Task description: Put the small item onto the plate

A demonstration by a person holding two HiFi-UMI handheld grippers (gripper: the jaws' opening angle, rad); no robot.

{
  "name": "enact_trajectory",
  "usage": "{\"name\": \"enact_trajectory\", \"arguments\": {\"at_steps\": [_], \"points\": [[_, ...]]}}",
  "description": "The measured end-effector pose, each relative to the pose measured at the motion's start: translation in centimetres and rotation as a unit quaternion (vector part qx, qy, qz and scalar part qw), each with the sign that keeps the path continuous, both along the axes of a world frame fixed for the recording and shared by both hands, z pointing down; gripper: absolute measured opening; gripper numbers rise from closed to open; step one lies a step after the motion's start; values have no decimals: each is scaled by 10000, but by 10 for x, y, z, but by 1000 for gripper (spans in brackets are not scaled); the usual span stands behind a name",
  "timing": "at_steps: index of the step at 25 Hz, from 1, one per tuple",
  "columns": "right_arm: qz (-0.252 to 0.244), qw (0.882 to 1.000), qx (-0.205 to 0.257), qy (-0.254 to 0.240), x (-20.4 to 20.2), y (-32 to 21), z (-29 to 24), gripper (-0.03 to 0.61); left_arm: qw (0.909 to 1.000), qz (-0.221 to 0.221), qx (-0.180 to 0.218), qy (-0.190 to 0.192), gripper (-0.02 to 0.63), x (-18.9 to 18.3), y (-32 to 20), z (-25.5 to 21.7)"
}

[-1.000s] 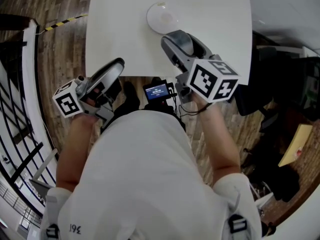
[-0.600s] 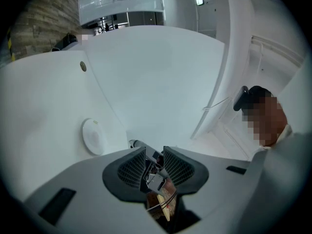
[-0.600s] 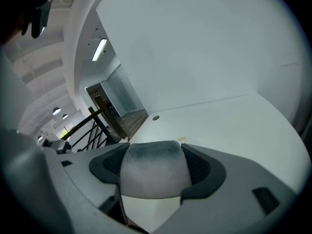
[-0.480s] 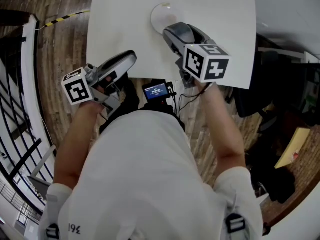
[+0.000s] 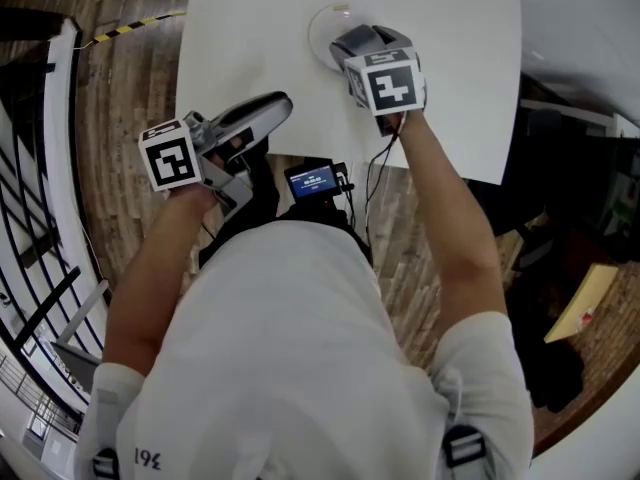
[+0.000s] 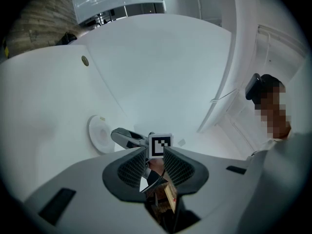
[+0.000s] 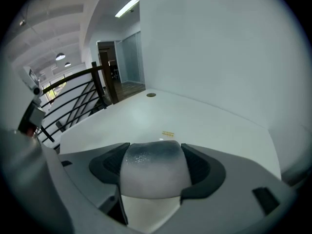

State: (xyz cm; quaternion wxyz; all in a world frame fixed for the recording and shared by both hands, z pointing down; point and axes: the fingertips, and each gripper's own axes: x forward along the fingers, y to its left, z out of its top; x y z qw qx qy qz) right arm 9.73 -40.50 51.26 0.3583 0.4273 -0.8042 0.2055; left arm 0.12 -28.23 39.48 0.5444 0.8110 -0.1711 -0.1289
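Right gripper [image 7: 155, 155] is clamped on the small item [image 7: 153, 174], a rounded grey-white lump, darker at the top, filling the gap between both pads. From the head view it hangs right over the white plate [image 5: 322, 23] at the far side of the white table [image 5: 450, 68]; whether the item touches the plate can't be told. A small yellow sticker [image 7: 167, 133] shows just past the item, probably the one on the plate rim. Step in hand looks like the set-down. To do it well: come straight down, keep the item over the plate's middle rather than its rim, let it rest before spreading the jaws, then lift clear without dragging it. It looks smooth and rounded, so it may roll or slide if dropped from height. Left gripper [image 5: 268, 116] hovers at the near table edge, well apart from the plate, jaws slightly parted with nothing between them, so it's out of the way. Nothing else sits on the table apart from a small round cap [image 6: 85, 60] near the far edge. A small screen device [image 5: 312, 181] hangs at the person's waist, with wood floor [image 5: 120, 88] and a dark railing [image 5: 30, 218] to the left.
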Motion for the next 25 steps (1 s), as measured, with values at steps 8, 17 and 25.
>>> {"name": "enact_trajectory", "arguments": {"at_steps": [8, 17, 25], "points": [[-96, 9976, -262, 639, -2, -28, 45, 319, 9999, -44, -97, -107, 109, -3, 9, 8], [314, 9971, -237, 656, 12, -30, 64, 319, 9994, -164, -192, -219, 109, -9, 26, 12], [476, 9979, -262, 359, 6, -30, 66, 319, 9992, -211, -260, -220, 109, -11, 28, 15]]}}
